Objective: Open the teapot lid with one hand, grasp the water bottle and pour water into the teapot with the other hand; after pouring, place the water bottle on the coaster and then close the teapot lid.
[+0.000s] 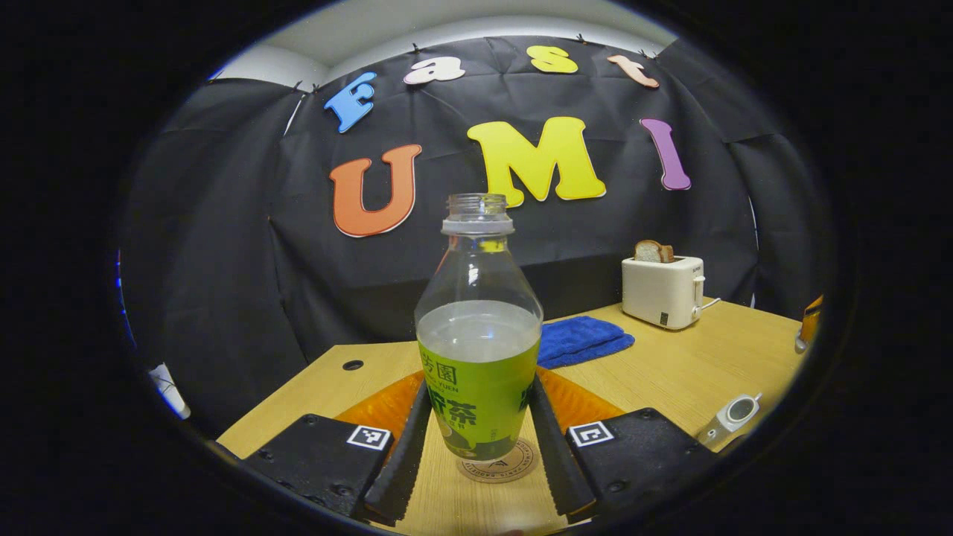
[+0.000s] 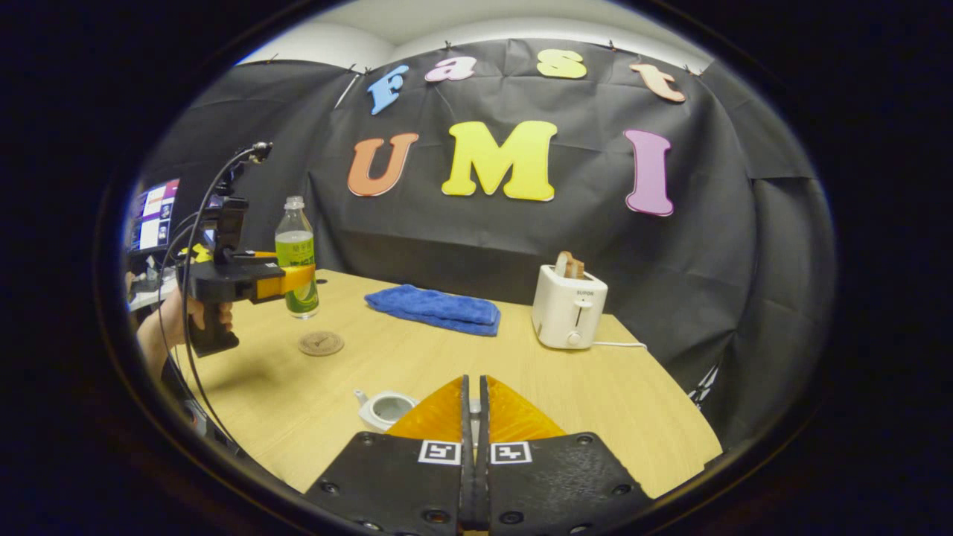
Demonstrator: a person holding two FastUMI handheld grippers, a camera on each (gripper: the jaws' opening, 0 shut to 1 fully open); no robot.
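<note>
A light wooden table (image 2: 447, 357) is seen set against a black cloth wall (image 2: 707, 246), with a pale ceiling (image 2: 417, 18) above. On the table are laid a folded blue towel (image 2: 434, 308) and, beside it toward the right, a white toaster (image 2: 570, 307) holding a slice of bread (image 2: 569, 264); its cord is trailed to the right. A round coaster (image 2: 321, 343) is placed flat on the wood near the left edge. The water bottle (image 1: 479, 336), uncapped and partly filled, is pinched upright between the fingers of the left gripper (image 1: 480, 439), both of which are pressed against its green label; in the right gripper view it is seen held above the table, just behind the coaster. A hand (image 2: 179, 316) is shown around that gripper's handle. The right gripper (image 2: 473, 417) is presented with its jaws pressed together; whether anything is pinched cannot be told. The open teapot (image 2: 386, 408) is stood just left of it, its lid off.
</note>
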